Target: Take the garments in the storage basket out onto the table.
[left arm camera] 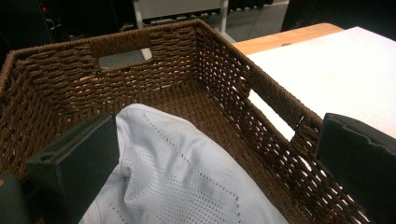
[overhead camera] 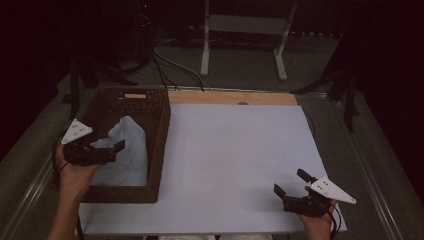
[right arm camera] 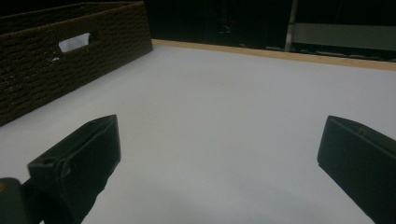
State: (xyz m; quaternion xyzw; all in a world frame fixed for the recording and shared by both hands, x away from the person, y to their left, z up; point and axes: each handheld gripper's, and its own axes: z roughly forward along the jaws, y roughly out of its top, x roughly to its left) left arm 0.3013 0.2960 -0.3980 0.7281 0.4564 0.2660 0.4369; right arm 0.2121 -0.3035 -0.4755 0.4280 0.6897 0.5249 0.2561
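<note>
A dark brown wicker basket stands on the left part of the table. Inside it lies a crumpled pale blue cloth, its perforated fabric showing in the left gripper view. My left gripper hangs over the basket's near left side, open, its jaws wide apart just above the cloth. The basket's woven walls and a handle slot rise beyond it. My right gripper rests low over the white table surface at the near right, open with nothing between its jaws.
A wooden strip runs along the table's far edge. Behind the table are a white metal stand and cables on the floor. The basket's side wall shows at the left in the right gripper view.
</note>
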